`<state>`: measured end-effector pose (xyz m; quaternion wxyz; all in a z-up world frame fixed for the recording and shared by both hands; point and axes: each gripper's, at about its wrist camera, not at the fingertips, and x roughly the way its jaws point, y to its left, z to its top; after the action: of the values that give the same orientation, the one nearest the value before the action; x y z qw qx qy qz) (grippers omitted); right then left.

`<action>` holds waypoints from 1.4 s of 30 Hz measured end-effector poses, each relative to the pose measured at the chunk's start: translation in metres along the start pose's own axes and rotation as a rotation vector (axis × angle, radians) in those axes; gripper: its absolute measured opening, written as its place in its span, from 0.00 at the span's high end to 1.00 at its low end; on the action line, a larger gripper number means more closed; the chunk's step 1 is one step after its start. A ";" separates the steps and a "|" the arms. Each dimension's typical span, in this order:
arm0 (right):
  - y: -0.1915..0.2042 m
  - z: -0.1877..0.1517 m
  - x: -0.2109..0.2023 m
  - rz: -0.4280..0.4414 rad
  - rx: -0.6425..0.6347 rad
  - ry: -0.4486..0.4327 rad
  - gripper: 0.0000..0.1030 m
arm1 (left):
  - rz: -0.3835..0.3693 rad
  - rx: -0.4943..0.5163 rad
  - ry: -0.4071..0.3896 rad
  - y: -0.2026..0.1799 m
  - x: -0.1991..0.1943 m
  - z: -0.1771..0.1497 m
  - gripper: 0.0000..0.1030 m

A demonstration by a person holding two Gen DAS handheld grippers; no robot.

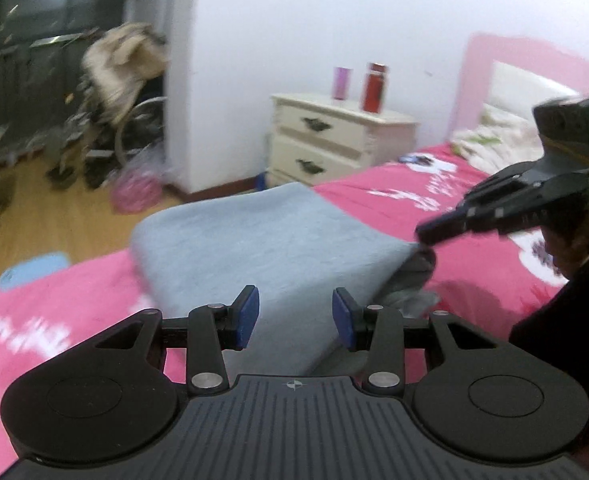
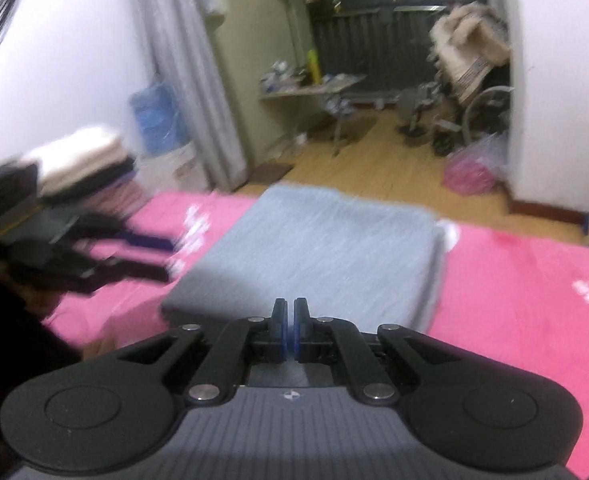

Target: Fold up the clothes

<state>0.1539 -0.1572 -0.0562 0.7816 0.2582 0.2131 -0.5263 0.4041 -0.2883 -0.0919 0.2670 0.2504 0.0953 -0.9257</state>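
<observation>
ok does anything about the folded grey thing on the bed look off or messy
Mostly tidy: the grey folded garment lies flat on the pink bedsheet. One flaw: at its corner beside the shut right gripper, darker inner layers bulge out instead of lining up with the top fold.

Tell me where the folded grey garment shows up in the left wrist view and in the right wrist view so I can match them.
Left wrist view: the folded grey garment lies mid-frame on the pink bedsheet, beyond the blue pads.
Right wrist view: it lies centre frame, just ahead of the closed fingers.
Shared landmark: the pink plastic bag on the wooden floor, upper right in the right view.
</observation>
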 end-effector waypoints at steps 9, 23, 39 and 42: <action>0.055 -0.046 0.060 -0.283 -0.379 0.012 1.00 | 0.009 0.302 0.052 -0.044 0.044 -0.014 0.63; 0.083 -0.072 0.082 -0.489 -0.562 -0.039 1.00 | 0.045 0.299 0.053 -0.045 0.042 -0.018 0.84; 0.078 -0.078 0.102 -0.560 -0.644 -0.059 1.00 | 0.047 0.310 0.038 -0.046 0.037 -0.021 0.90; 0.068 -0.069 0.108 -0.626 -0.615 -0.065 1.00 | 0.047 0.314 0.038 -0.046 0.037 -0.021 0.90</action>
<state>0.2514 -0.1694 -0.1631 0.6313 -0.0800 0.4029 -0.6578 0.3603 -0.2595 -0.1273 0.2445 0.3087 -0.0513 -0.9178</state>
